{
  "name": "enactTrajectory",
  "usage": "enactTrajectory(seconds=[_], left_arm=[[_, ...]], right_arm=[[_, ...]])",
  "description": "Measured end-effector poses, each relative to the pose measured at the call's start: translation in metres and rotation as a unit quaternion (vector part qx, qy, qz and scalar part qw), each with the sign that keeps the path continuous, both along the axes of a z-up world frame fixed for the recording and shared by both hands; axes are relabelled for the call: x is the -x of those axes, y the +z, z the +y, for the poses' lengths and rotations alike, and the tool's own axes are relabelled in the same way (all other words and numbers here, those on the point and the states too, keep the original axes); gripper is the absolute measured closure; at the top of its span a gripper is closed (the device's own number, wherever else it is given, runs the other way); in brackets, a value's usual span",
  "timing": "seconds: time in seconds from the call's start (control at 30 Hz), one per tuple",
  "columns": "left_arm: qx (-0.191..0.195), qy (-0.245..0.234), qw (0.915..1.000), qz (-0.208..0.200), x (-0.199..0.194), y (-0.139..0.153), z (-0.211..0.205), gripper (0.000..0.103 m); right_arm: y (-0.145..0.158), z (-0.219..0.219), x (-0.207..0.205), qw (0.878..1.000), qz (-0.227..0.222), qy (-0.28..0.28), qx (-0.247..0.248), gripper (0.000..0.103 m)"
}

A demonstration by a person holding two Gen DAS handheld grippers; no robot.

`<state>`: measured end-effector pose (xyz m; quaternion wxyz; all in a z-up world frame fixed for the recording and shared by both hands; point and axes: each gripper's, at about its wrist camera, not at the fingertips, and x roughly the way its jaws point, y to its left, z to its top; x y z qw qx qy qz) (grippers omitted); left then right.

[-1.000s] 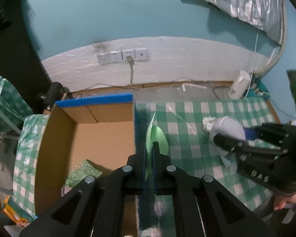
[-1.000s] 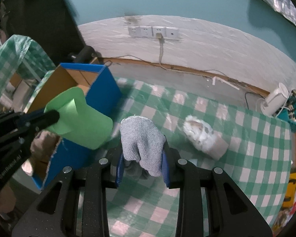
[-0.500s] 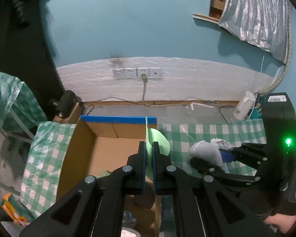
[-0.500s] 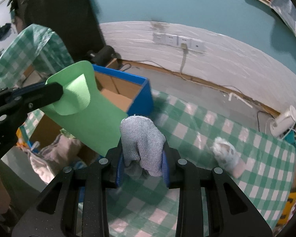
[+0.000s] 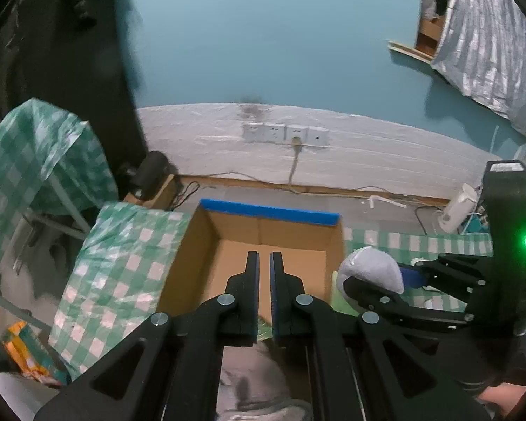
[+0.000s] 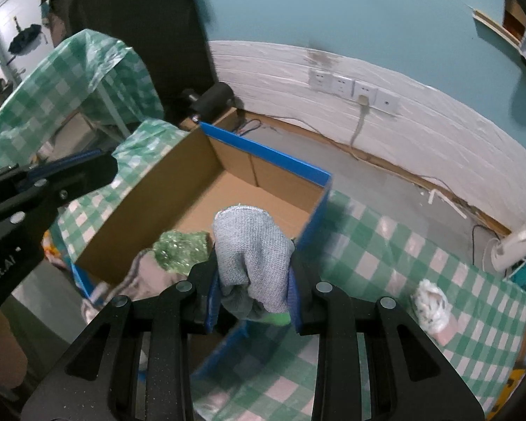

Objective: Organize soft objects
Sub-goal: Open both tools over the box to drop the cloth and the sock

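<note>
**Green sheet gone from the left gripper; grey cloth now at the box**

Teal wall, a white tiled strip with a row of sockets, and a green-checked tablecloth [image 6: 420,256] frame the scene, with an open cardboard box [image 6: 263,161] edged in blue standing on the cloth as the landmark.

Half a second ago the left gripper [image 5: 264,258] pinched a pale green sheet above the box. Now its jaws are pressed together with nothing visible between them, and it points down into the box interior. A sliver of pale green [image 5: 340,298] shows just outside the box's right wall, beneath the right gripper, so the sheet seems to have ended up there rather than inside; where exactly it lies cannot be told.

The right gripper [image 6: 254,280] pinches a folded grey knitted cloth [image 6: 250,249], which stands up between its blue pads. It has travelled from over the open tablecloth to the box's near right corner, and the cloth now hangs over the rim.

Inside the box, at the near end, lie a sparkly green fabric [image 6: 182,245] and a beige-grey soft item [image 6: 140,280]. A white fluffy item [image 6: 431,301] waits on the tablecloth, well to the right of the box.

By my reading, one drop is done or slipped, the grey cloth is next to be released, and the white item remains to fetch.
</note>
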<state>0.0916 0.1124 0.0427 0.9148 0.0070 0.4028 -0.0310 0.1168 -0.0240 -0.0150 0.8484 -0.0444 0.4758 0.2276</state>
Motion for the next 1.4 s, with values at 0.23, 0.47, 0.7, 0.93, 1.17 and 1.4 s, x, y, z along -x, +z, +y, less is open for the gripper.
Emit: enactTrajectory(seconds=[0.23,0.47,0.7,0.93,1.17,1.4], left_arm=[[-0.006,0.027,0.9993,0.026,-0.005,-0.022,0.024,0.097],[-0.018,0.039,0.9963,0.074,-0.010,-0.052,0.031,0.082],[-0.035,0.041,0.9952,0.082,-0.012,-0.059,0.026,0.060],[-0.051,0.024,0.9954,0.077,-0.011,-0.058,0.008,0.054],[-0.055,0.000,0.9944,0.090,-0.010,-0.067,-0.017,0.048],[-0.080,-0.045,0.9918,0.089,-0.001,-0.073,-0.055,0.042]], right_arm=[[-0.010,0.029,-0.003,1.000,0.012,0.022,0.013,0.071],[-0.028,0.040,-0.005,0.998,0.025,0.020,0.050,0.044],[-0.029,0.024,-0.008,0.998,0.022,-0.002,0.054,0.039],[-0.035,-0.014,-0.015,0.996,0.027,-0.069,0.056,0.030],[-0.038,-0.041,-0.013,0.994,0.037,-0.093,0.052,0.030],[-0.043,-0.073,-0.007,0.991,0.042,-0.111,0.053,0.030]])
